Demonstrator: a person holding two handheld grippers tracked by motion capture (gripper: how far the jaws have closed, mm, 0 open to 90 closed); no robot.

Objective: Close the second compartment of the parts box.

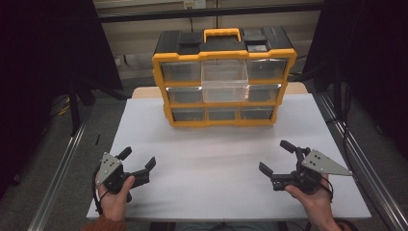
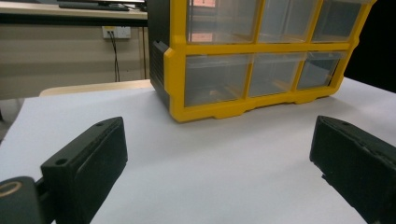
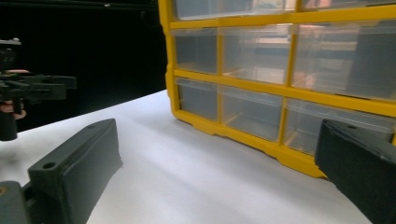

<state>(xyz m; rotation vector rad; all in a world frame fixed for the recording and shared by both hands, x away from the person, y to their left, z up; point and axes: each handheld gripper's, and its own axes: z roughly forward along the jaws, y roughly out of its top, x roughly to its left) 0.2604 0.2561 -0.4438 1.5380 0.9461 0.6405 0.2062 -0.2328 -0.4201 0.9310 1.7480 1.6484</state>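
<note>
We are at the very start of the work: both grippers rest near the front edge of the white table (image 1: 216,159), well apart from the yellow drawer cabinet (image 1: 222,72) that stands at the far end. Our left gripper (image 1: 138,161) has its jaws spread wide with nothing between them, and our right gripper (image 1: 274,156) is likewise agape and empty. The top middle drawer (image 1: 224,79) of the cabinet juts forward, pulled out past its neighbours, and looks empty as far as we can tell; the other clear drawers sit flush. We judge the reach toward that drawer is the step in hand. Next we would need to carry one gripper forward and up to the drawer's front lip, keeping the jaws apart until they straddle it
</note>
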